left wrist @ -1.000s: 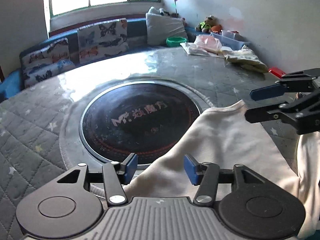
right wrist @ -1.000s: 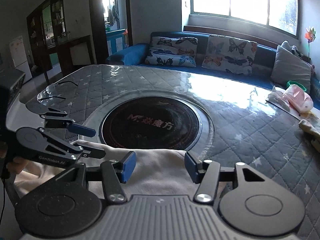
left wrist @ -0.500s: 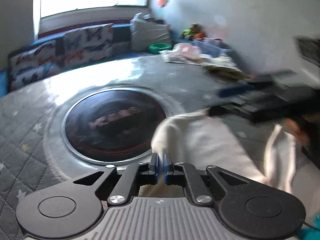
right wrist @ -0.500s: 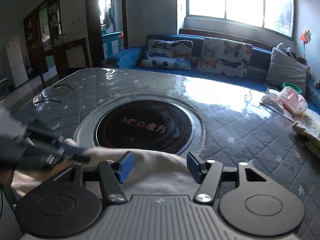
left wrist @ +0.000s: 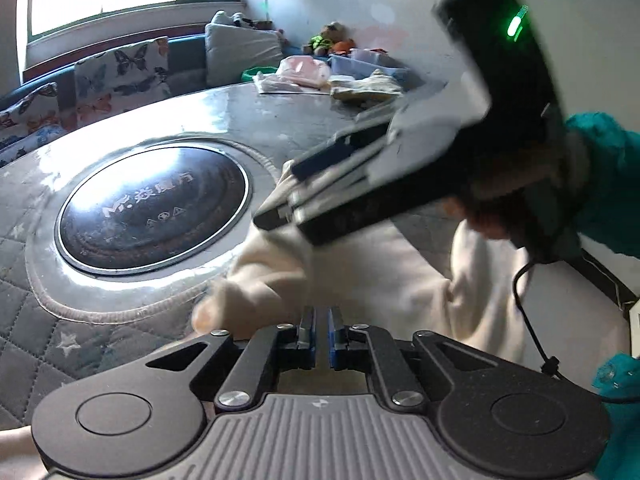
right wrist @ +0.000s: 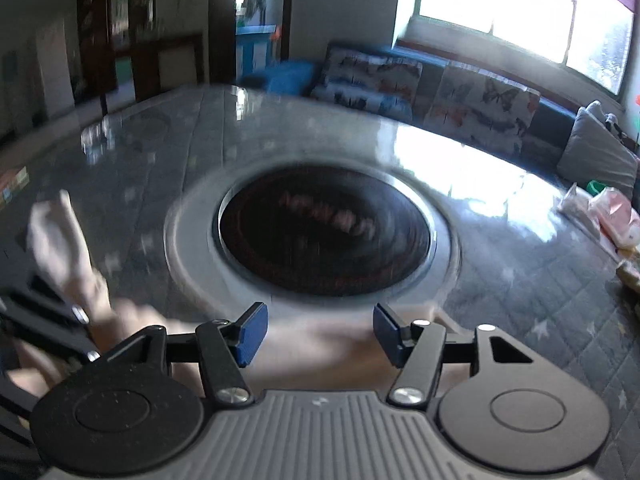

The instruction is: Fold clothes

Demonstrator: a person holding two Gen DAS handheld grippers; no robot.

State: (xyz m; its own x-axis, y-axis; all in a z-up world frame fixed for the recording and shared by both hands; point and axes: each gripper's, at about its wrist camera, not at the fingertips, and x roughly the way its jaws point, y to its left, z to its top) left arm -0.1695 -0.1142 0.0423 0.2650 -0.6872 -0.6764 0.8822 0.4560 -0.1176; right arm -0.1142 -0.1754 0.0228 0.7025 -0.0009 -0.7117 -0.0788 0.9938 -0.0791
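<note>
A cream garment (left wrist: 360, 276) lies on the quilted grey table near its front edge. My left gripper (left wrist: 322, 334) is shut on the cream garment's near edge, with cloth between the blue pads. A bunched part of the garment rises at the left in the right wrist view (right wrist: 60, 240), which is blurred. My right gripper (right wrist: 318, 334) is open and empty above the cream cloth (right wrist: 320, 344). In the left wrist view the right gripper (left wrist: 288, 200) crosses close above the garment, blurred.
A round dark hotplate (left wrist: 152, 208) is set in the middle of the table, also in the right wrist view (right wrist: 324, 232). Folded clothes and bags (left wrist: 304, 74) lie at the far right edge. A sofa with butterfly cushions (right wrist: 480, 96) runs behind the table.
My left gripper closed on the garment's edge and has pulled it up and over. My right gripper stayed open and swung left across the garment; both views shifted.
</note>
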